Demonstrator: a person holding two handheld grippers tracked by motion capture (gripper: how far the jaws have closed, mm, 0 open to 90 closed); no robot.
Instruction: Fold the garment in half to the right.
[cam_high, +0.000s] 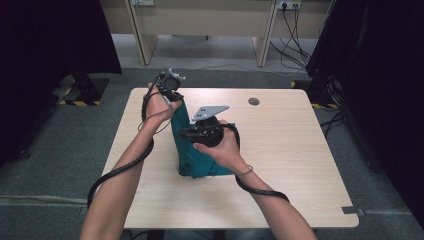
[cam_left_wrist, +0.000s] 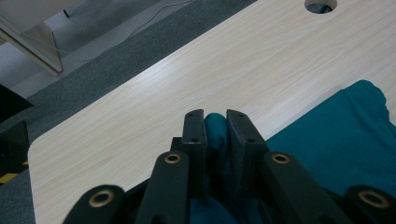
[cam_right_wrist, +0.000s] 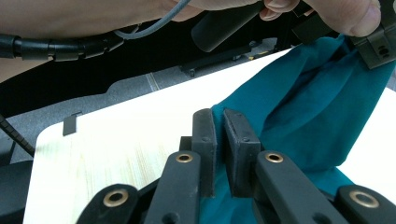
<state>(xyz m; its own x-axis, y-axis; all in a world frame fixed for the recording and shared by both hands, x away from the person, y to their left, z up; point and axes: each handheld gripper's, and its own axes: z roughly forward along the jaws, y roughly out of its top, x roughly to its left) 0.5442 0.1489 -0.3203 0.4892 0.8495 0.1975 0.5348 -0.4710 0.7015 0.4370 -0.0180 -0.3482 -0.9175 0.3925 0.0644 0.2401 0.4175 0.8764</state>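
Two grippers clamp one teal cloth (cam_high: 192, 150), held up off the table (cam_high: 290, 150) near its centre, lower end resting on the wood. Left gripper (cam_left_wrist: 215, 122): jaws pinched on a fold, at the cloth's 11 o'clock in the high view. Right gripper (cam_right_wrist: 224, 122): jaws closed on the cloth edge, at its 1 o'clock. Cable hole (cam_high: 254, 101) at 2 o'clock, well apart.

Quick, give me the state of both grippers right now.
Left gripper: shut on the teal cloth, a fold pinched between its jaws.
Right gripper: shut on the teal cloth as well, holding it up off the table.
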